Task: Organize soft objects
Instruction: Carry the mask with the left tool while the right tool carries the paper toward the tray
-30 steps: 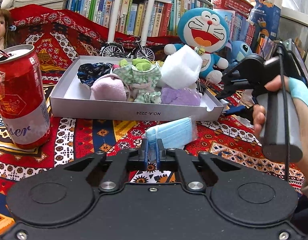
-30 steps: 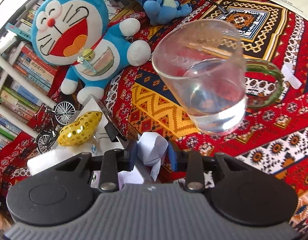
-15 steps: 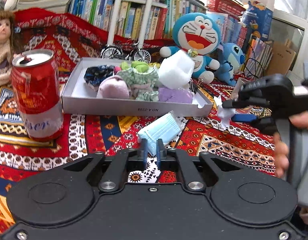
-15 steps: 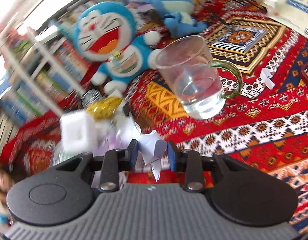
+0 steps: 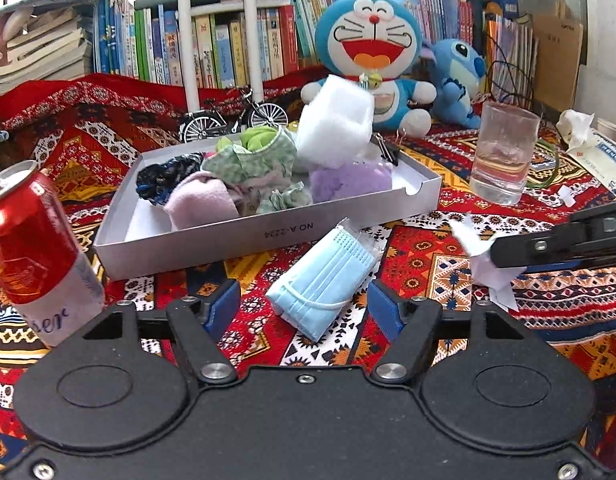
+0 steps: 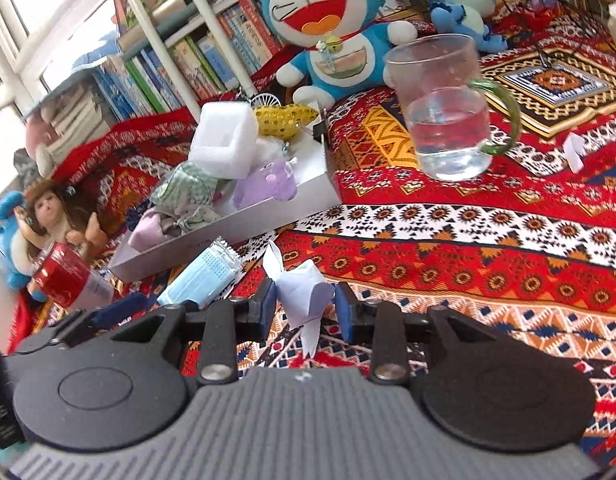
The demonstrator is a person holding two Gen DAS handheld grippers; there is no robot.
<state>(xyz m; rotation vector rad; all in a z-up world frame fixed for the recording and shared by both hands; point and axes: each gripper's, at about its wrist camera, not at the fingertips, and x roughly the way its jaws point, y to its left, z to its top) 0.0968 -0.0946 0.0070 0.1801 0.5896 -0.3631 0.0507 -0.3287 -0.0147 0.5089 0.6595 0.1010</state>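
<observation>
— Step now? Left gripper (image 5: 304,310) jaws just opened, pale blue folded face mask (image 5: 323,276) loose between them on red patterned cloth (image 5: 447,264), near shallow grey cardboard tray (image 5: 268,236).

— Right gripper (image 6: 306,312) pinching white crumpled paper (image 6: 304,292). Next, probably: carry far-left, release into tray.

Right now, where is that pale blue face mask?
In the left wrist view the face mask lies flat on the patterned cloth, just in front of the grey tray and between the open left gripper fingers, untouched.
</observation>
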